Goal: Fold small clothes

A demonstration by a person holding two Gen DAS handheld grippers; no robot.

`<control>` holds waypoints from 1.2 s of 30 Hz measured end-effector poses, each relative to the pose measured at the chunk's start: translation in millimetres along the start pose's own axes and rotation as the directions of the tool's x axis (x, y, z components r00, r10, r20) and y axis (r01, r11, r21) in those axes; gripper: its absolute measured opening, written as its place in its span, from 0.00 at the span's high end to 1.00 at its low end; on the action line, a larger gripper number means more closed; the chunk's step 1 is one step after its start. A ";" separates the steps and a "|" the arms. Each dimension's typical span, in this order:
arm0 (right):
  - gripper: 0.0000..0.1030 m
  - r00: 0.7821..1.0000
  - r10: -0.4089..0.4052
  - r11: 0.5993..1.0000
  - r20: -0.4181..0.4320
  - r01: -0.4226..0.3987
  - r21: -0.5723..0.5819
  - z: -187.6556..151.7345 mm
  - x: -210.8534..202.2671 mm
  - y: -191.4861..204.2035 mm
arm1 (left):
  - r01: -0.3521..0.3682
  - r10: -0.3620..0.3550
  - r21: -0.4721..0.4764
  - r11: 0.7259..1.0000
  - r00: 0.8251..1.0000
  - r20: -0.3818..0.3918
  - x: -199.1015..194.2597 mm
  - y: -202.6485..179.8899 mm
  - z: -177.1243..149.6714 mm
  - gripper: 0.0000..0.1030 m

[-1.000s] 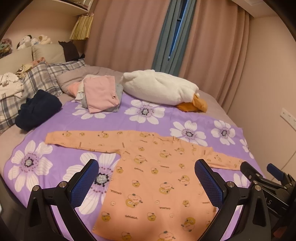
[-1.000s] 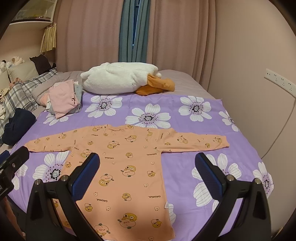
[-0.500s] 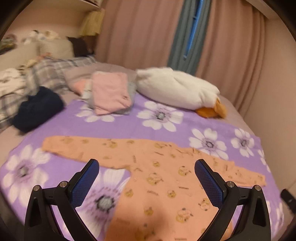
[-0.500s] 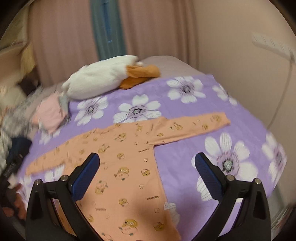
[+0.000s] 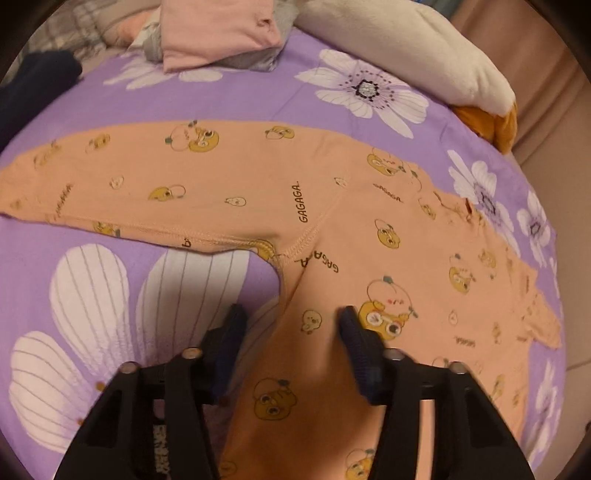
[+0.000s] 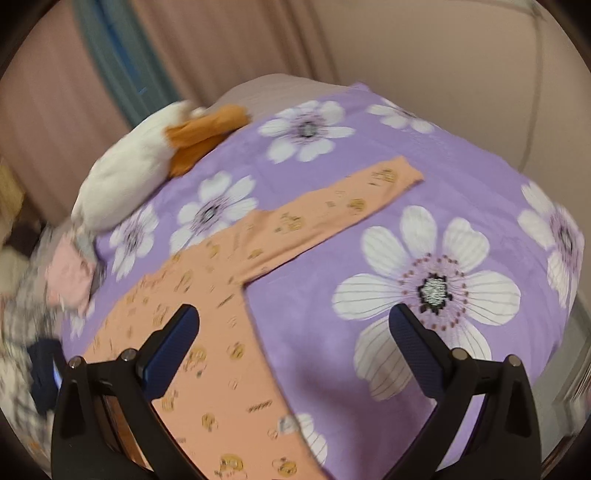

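An orange long-sleeved child's top with yellow cartoon prints (image 5: 332, 229) lies flat on the purple flowered bedspread (image 5: 92, 288), sleeves spread out. My left gripper (image 5: 290, 319) is low over the top's left side edge just below the armpit, its jaws partly closed and straddling that edge; nothing is gripped. In the right wrist view the top (image 6: 221, 295) shows with its right sleeve reaching up to the right. My right gripper (image 6: 295, 325) is wide open above the top's right side edge near the armpit, and empty.
A white and orange plush pillow (image 5: 424, 59) lies at the far side of the bed, and shows in the right wrist view (image 6: 140, 177). A folded pile of pink and grey clothes (image 5: 218, 33) sits at the back left. A dark navy garment (image 5: 33, 92) lies at the far left.
Both grippers have come down and forward toward the top. The left gripper's jaws have narrowed around the left side edge. The right gripper stays wide open and has swung right.
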State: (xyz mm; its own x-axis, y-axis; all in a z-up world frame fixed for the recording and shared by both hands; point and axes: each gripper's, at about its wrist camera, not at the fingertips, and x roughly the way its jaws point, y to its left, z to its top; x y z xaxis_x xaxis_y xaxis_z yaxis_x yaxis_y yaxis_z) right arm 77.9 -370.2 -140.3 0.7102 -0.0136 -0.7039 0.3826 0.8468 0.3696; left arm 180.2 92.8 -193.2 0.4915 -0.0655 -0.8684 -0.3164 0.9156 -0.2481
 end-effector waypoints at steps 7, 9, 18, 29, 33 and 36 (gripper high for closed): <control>0.02 0.994 -0.007 0.983 -0.113 0.028 0.182 56.7 48.3 -74.8 | 0.178 -0.181 -0.179 0.968 0.984 0.000 9.0 38.4 7.6 0.76; 0.04 0.987 -0.097 0.973 -0.125 0.120 0.195 79.9 67.2 -96.5 | 0.236 -0.247 -0.258 0.937 0.969 -0.009 14.4 50.8 5.4 0.83; 0.44 0.954 0.052 0.896 -0.294 0.086 0.435 126.3 199.6 -167.8 | 0.156 -0.153 -0.215 0.964 0.988 0.027 11.0 39.3 2.7 0.85; 0.92 0.998 0.023 0.819 -0.058 0.014 0.573 136.8 205.4 -181.4 | 0.145 -0.139 -0.201 0.969 0.989 0.042 14.4 33.7 4.1 0.85; 0.92 0.999 0.013 0.924 -0.050 0.007 0.384 156.5 190.6 -126.5 | 0.108 -0.101 -0.173 0.979 0.994 0.048 13.2 27.2 3.1 0.85; 0.92 0.986 0.166 0.949 -0.007 -0.158 0.272 170.4 168.0 -50.2 | 0.070 -0.063 -0.139 0.988 0.996 0.057 12.8 21.0 2.0 0.85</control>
State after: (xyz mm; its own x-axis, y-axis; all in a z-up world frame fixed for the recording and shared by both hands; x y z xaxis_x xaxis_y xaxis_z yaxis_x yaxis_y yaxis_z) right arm 278.7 -505.6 -173.8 0.7599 0.1305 -0.6368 0.4118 0.6613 0.6270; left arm 181.4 111.9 -208.7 0.5561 -0.0998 -0.8251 -0.3909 0.8447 -0.3656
